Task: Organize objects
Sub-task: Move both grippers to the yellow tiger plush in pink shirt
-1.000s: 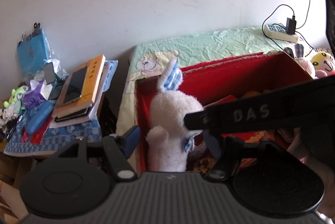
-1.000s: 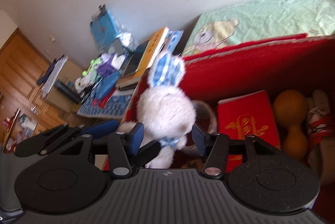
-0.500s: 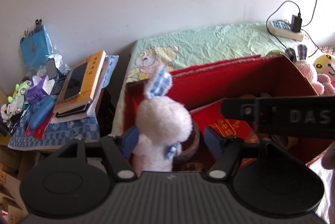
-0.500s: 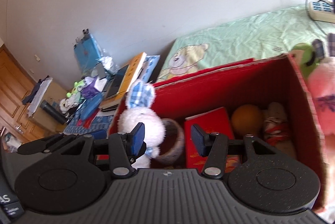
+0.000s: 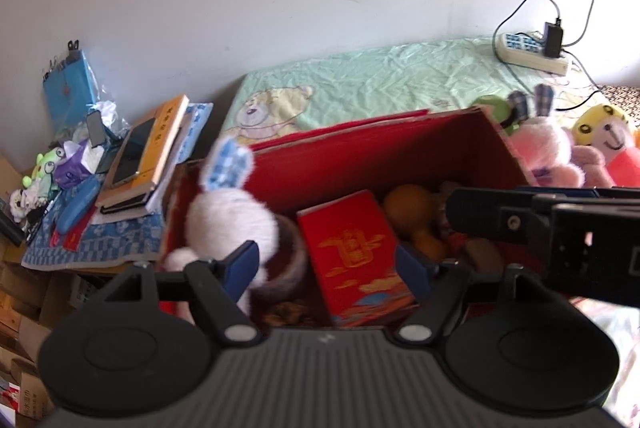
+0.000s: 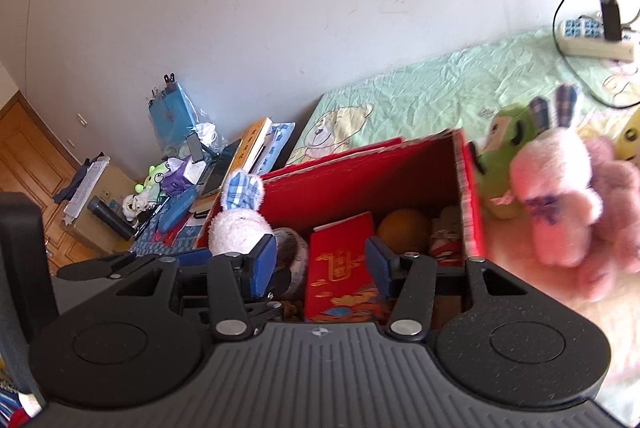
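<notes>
Apparently empty hand-held gripper (image 5: 328, 266), angled downward

box (image 5: 384, 147): red inside and out
white rabbit (image 5: 230, 220): white plush, blue-and-white check ears
packet (image 5: 356, 256): red, gold motif
round item (image 6: 404, 230): orange, possibly a gourd
bedsheet (image 5: 380, 83): pale green, bear print
pink rabbit (image 6: 552, 187): pink, dark check ears
gripper pads (image 6: 262, 266): blue
cloth (image 5: 100, 240): blue-and-white check
</notes>
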`<state>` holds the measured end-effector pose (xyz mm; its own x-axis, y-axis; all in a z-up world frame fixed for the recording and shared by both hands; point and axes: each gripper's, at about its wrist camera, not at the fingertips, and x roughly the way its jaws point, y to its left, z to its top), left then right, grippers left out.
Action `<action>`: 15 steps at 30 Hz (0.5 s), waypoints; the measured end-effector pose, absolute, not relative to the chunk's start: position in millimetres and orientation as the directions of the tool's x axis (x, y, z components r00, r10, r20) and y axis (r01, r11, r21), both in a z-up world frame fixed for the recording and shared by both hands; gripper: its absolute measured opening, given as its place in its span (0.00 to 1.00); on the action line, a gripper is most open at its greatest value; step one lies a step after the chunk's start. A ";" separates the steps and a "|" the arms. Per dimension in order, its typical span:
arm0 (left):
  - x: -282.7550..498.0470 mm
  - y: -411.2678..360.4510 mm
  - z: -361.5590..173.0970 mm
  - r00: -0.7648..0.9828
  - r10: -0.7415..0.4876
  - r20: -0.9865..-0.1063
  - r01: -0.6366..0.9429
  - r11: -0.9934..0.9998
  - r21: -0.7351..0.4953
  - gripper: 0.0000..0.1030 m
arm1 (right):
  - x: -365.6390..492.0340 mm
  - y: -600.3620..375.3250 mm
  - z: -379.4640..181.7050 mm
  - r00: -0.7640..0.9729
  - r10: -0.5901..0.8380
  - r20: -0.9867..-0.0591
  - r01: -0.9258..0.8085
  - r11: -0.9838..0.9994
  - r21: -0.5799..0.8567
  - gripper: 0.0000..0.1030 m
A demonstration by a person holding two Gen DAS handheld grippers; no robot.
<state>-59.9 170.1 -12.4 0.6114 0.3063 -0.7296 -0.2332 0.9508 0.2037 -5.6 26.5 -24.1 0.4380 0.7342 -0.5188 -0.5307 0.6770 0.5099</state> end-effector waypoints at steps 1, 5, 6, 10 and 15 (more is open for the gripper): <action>-58.5 161.5 -11.7 0.611 0.309 -0.729 -0.232 0.950 0.208 0.76 | -5.1 19.6 -22.7 0.442 0.734 -0.517 -0.532 0.678 0.508 0.52; -53.7 131.1 -8.0 0.622 0.304 -0.722 -0.222 0.952 0.210 0.77 | -1.3 -10.1 -19.9 0.449 0.741 -0.500 -0.532 0.671 0.516 0.52; -52.7 123.8 -6.7 0.626 0.300 -0.720 -0.219 0.954 0.207 0.77 | -0.6 -17.4 -19.4 0.452 0.740 -0.497 -0.532 0.671 0.516 0.52; -48.1 93.6 -0.8 0.648 0.285 -0.707 -0.200 0.959 0.204 0.77 | 3.6 -48.0 -17.7 0.475 0.732 -0.489 -0.514 0.682 0.521 0.52; -39.0 54.1 2.8 0.668 0.253 -0.700 -0.159 0.967 0.197 0.77 | 9.6 -91.7 -18.7 0.508 0.712 -0.485 -0.481 0.701 0.526 0.52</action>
<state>-39.0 54.1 2.8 0.6682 0.2526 -0.6998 -0.1594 0.9674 0.1970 9.6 -91.7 -18.7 0.5081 0.7120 -0.4847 -0.4813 0.7014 0.5257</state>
